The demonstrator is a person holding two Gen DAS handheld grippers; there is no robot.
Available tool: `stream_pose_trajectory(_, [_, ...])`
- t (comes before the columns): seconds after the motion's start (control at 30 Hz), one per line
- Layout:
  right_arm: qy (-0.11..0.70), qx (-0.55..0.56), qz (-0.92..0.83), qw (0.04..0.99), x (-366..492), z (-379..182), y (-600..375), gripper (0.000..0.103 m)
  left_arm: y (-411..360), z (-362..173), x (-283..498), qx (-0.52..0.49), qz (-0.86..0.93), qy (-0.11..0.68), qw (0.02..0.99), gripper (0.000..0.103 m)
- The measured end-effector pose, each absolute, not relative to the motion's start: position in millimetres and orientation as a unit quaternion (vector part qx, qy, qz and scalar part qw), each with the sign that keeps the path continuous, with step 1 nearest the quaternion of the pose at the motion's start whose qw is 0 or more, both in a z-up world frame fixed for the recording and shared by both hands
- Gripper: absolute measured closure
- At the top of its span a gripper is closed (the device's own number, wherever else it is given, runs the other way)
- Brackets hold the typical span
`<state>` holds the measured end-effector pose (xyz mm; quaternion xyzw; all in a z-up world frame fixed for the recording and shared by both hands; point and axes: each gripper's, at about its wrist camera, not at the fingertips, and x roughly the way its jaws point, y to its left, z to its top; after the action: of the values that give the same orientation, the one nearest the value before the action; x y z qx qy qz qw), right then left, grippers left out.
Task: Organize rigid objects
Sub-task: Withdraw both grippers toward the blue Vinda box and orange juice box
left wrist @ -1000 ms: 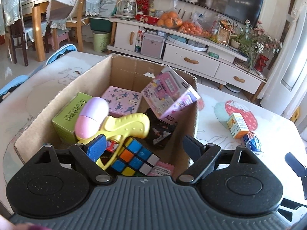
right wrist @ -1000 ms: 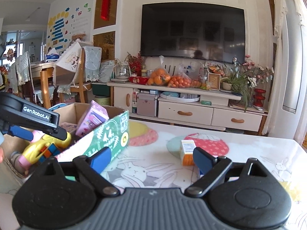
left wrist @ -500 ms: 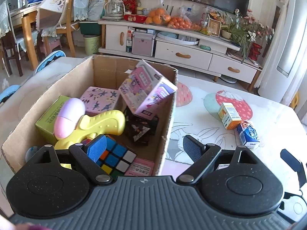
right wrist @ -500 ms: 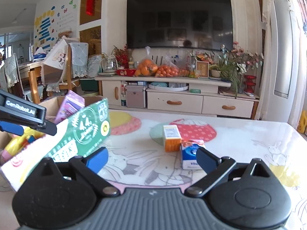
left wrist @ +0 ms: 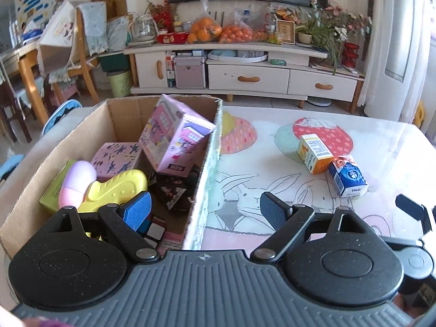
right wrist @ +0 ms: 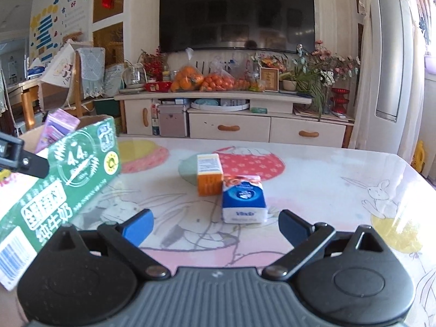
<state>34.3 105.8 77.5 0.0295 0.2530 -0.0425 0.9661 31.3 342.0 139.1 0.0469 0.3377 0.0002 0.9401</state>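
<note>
A cardboard box [left wrist: 81, 136] stands on the table's left and holds a pink carton [left wrist: 174, 139], a yellow and pink toy [left wrist: 114, 188], a green box [left wrist: 51, 193] and a puzzle cube. My left gripper [left wrist: 204, 209] is open and empty, straddling the box's right wall above it. An orange carton [left wrist: 313, 152] and a blue carton [left wrist: 348, 177] lie on the table to the right. My right gripper [right wrist: 215, 223] is open and empty, just in front of the blue carton [right wrist: 244, 199], with the orange carton [right wrist: 209, 174] behind it.
The box's green printed side [right wrist: 54, 185] fills the left of the right wrist view. The table [right wrist: 327, 179] has a rabbit-print cover. A TV cabinet [right wrist: 231, 125] with fruit and plants stands beyond the far edge; chairs [left wrist: 79, 54] stand at the far left.
My left gripper has pulled back and right from over the box's contents to above its right wall. My right gripper has moved right and closer to the two cartons.
</note>
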Motion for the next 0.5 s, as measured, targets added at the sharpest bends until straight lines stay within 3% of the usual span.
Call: stream_pose_trajectory(0.5, [0.28, 0.035, -0.053, 0.958, 73, 56, 78, 0.005, 339, 136, 34, 0.064, -0.021, 0.329, 0.942, 0.0])
